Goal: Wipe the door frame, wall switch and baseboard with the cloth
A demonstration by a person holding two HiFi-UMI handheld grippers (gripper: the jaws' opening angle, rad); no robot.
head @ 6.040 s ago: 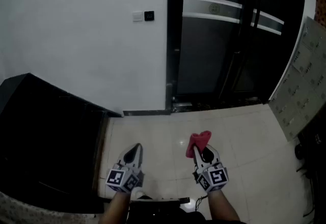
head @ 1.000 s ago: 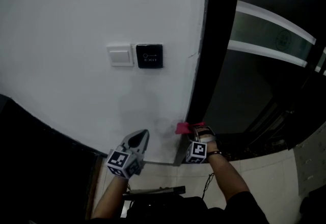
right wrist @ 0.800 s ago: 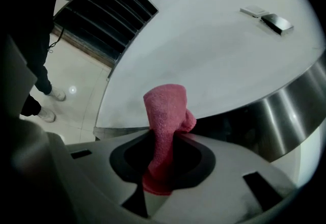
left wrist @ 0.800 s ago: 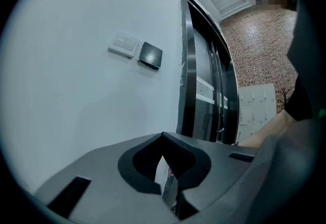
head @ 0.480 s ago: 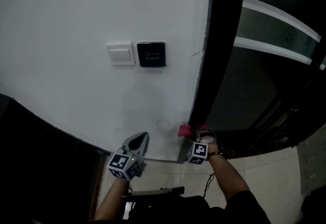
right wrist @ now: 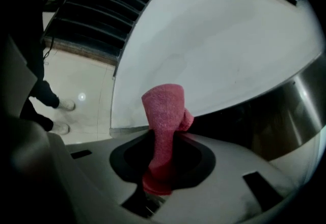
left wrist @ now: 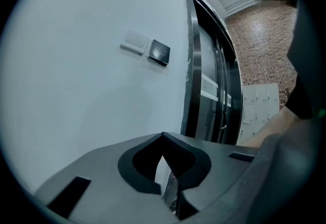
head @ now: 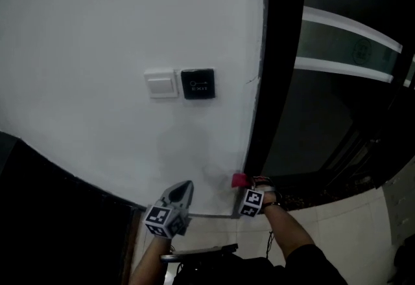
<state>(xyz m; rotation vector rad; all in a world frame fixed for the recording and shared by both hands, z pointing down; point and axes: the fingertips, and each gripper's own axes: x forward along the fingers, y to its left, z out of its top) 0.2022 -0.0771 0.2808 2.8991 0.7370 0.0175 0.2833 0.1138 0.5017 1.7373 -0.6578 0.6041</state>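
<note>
Pink cloth [right wrist: 162,111] in right gripper [head: 246,185] jaws

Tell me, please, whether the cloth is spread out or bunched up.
Bunched up: the cloth stands as a narrow, folded wad pinched in the right gripper, not spread flat.

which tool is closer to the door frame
Right. The right tool holds the red cloth right at the lower part of the black door frame. The left tool is off to the frame's left, in front of the white wall.
</note>
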